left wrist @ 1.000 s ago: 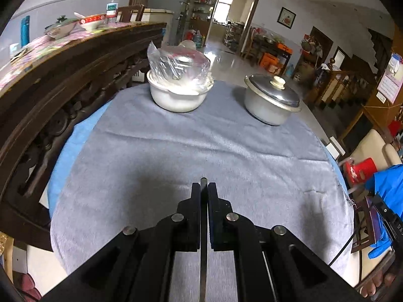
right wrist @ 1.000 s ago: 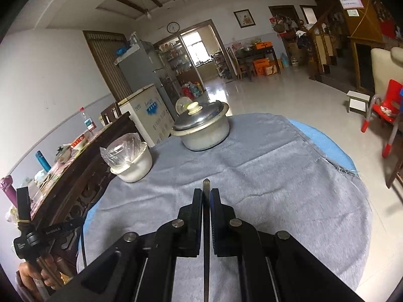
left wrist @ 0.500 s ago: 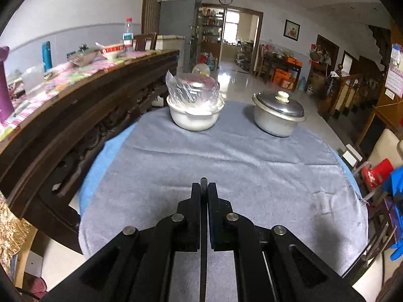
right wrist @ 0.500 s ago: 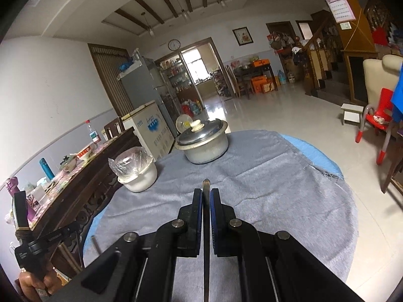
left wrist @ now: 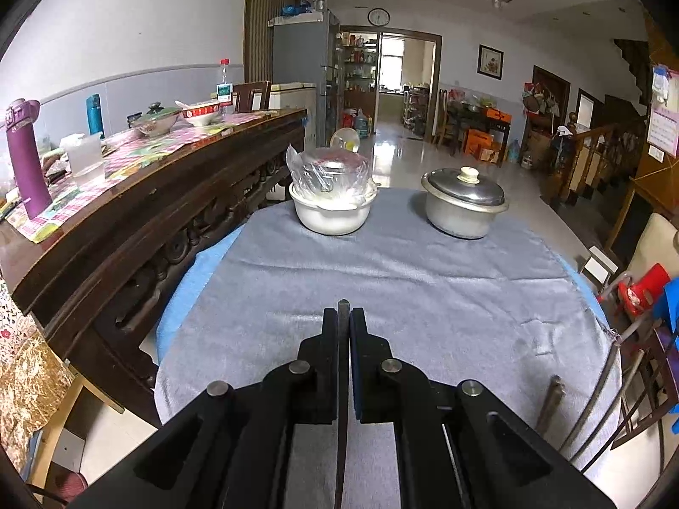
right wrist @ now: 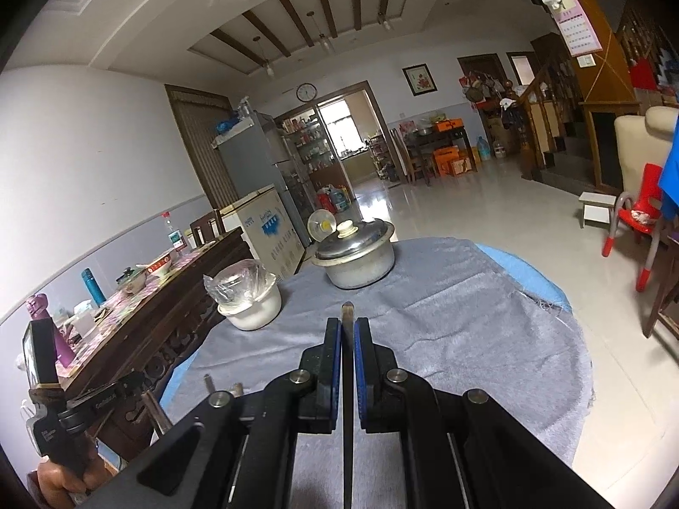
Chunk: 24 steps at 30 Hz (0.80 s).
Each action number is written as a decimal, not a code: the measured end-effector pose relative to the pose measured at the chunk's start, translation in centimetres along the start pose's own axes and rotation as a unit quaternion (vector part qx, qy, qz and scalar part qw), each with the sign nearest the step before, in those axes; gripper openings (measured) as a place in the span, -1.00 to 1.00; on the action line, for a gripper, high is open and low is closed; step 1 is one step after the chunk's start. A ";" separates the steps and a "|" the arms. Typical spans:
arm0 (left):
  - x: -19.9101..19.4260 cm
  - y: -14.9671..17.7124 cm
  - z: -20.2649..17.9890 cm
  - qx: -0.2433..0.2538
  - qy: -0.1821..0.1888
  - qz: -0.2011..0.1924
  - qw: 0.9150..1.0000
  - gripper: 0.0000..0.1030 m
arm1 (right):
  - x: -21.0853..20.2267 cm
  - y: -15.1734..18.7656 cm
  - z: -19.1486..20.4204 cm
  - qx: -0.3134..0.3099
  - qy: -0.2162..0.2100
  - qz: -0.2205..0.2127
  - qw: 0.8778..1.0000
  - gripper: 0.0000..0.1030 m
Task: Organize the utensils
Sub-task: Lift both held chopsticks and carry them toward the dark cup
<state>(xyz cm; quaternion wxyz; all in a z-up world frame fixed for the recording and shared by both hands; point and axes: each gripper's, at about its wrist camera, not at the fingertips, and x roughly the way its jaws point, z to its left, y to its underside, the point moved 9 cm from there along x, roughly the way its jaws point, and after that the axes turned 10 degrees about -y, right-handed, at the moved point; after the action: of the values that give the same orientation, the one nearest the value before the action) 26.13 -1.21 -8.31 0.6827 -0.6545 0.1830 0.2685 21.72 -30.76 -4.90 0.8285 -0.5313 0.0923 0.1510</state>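
Both grippers are pulled back from the pots; left gripper (left wrist: 344,318) and right gripper (right wrist: 347,326) jaws are each closed on a thin utensil, held above the surface (left wrist: 424,297), unplaced.

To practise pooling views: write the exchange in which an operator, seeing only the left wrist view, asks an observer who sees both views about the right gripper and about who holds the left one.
Operator: My left gripper is shut on the left stick. Does the other one hold anything?
Observer: Yes. The right gripper is shut on the right stick, whose tip pokes past the fingers.
Operator: Can you see who holds my gripper?
Observer: Only a hand, at the lower left of the right wrist view, wrapped around a black handle.
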 end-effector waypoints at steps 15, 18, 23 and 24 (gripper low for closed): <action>-4.6 -1.5 0.4 0.005 0.004 -0.039 0.999 -0.90 | -3.3 -1.3 1.3 -0.015 -0.009 -0.015 1.000 -0.87; -5.7 -2.0 0.3 0.003 0.007 -0.050 0.999 -0.90 | -3.9 -1.7 1.5 -0.017 -0.013 -0.021 1.000 -0.87; -7.5 -2.8 0.1 0.000 0.016 -0.068 0.998 -0.90 | -5.2 -2.5 2.2 -0.023 -0.018 -0.032 0.999 -0.87; -7.8 -3.0 0.0 0.000 0.017 -0.071 0.997 -0.90 | -5.4 -2.7 2.3 -0.024 -0.019 -0.035 0.999 -0.87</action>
<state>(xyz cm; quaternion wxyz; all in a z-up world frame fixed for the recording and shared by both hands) 21.78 -2.23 -1.28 0.6967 -0.6705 0.1476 0.2078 17.57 -30.57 0.00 0.8216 -0.5513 0.0544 0.1342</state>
